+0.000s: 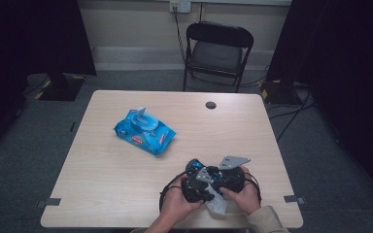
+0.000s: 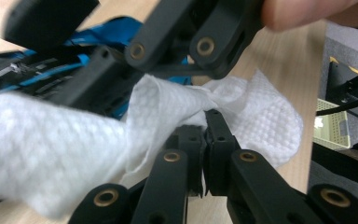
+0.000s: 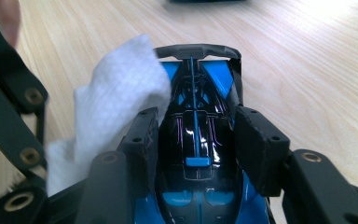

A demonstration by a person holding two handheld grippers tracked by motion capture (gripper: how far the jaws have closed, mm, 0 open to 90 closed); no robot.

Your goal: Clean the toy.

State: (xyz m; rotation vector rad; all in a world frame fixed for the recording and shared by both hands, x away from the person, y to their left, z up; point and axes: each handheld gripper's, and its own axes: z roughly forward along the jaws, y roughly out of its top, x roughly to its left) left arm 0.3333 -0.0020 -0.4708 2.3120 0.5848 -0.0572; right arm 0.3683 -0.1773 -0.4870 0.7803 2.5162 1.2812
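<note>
We work at a pale wood table (image 1: pixel 126 184) on grey carpet, with a black folding chair (image 1: pixel 217 51) beyond the far edge and dark drapes at both sides. An opened blue pack of wipes (image 1: pixel 144 131), flap up, lies left of centre, well apart from the hands.

Near the front edge, right of centre, both hands meet. The right gripper (image 3: pixel 198 135) has its pads clamped on the flanks of a black and blue toy race car (image 3: pixel 196 140), jaws part-way apart around the body. The left gripper (image 2: pixel 206 135) has its jaws closed tight, pinching a fold of a white wet wipe (image 2: pixel 163 107); the wipe drapes against the car's side, and in the high view it hangs below the grippers (image 1: pixel 218 204).

Step in hand, as we judge it: wiping the car while the other gripper steadies it. The next move likely calls for dragging the pinched wipe along the bodywork with the right grip kept firm, and for a re-grip if the cloth bunches.

Orientation: in the right gripper view the car's long axis runs straight away from the camera, along the jaws, with the dark curved wing (image 3: pixel 196 50) at the far end. Whether that end is nose or tail we cannot tell.
</note>
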